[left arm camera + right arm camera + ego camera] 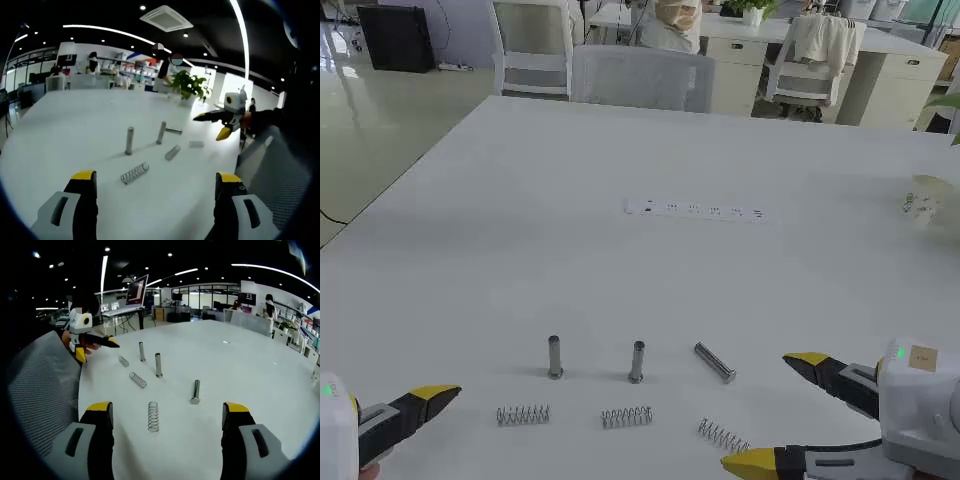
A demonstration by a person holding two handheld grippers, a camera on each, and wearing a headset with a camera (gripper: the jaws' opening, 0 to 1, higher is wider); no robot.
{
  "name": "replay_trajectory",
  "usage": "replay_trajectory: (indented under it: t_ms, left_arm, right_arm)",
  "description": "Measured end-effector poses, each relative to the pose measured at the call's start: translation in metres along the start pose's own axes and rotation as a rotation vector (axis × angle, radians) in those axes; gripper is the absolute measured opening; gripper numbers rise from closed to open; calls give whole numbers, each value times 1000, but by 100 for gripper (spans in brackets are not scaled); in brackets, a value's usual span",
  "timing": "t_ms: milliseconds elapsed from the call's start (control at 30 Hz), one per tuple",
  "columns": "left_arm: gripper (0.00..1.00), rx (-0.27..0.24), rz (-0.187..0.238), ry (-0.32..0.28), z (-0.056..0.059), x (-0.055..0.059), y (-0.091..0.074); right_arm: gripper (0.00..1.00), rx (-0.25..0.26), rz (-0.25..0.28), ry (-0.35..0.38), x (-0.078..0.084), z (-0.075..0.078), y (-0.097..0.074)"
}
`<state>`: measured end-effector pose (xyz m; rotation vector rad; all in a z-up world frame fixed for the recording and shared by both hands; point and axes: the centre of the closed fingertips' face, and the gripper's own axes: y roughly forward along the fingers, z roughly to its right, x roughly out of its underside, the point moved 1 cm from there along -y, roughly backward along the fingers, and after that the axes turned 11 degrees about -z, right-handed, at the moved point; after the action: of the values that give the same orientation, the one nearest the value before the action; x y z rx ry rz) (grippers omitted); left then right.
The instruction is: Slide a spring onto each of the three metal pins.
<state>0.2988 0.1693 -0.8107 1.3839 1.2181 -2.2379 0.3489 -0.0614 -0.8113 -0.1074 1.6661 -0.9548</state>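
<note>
Close to the near edge of the bench (620, 150), left pin (554, 357) and middle pin (637, 362) upright, right pin (714, 362) on its side. Nearer that edge, left spring (523, 414), middle spring (627, 416) and right spring (723, 434) lying loose. Flanking them, left gripper (156, 177) and right gripper (760, 410), jaws spread wide, empty.

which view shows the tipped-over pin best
The head view: the tipped-over pin shows its whole length from above. The right gripper view has it close but foreshortened; the left gripper view shows it small and far.
</note>
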Motion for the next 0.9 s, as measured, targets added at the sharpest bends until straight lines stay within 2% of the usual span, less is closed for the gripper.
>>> replay_trajectory:
  t_ms: [267,900]
  left_arm:
    - [94,1,5,2,1,-2,0]
    - [93,-4,-2,-1,0,1,1]
  right_arm:
    - [90,3,7,-1,-2,0,-1]
    - [89,1,-6,9,3,2,1]
